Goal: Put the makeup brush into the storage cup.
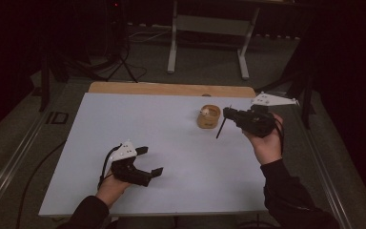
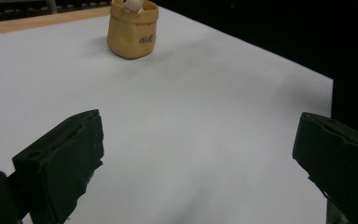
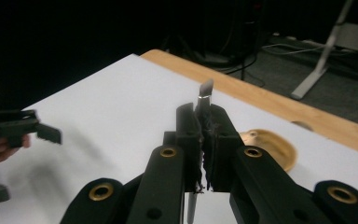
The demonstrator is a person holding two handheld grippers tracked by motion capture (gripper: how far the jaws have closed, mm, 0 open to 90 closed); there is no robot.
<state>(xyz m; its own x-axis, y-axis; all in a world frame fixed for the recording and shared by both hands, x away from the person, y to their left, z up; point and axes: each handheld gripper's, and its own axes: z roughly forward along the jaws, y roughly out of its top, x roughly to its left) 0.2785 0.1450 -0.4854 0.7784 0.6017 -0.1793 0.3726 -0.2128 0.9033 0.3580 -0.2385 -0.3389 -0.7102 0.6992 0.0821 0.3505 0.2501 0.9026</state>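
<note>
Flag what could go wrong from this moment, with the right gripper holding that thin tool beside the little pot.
1. The right gripper pinches the thin tool near one end, so it may pivot or slip out.
2. The tool hangs close to the small tan pot; a sideways swing could tip it.
3. The left gripper, open and far off, cannot steady the pot.

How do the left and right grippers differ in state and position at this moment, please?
The left gripper has its jaws wide apart and holds nothing; the right gripper has its jaws shut on a thin dark tool. The left gripper is near the table's front edge, far from the tan pot; the right gripper is right beside that pot. Both are black and hand-held above the white table.
</note>
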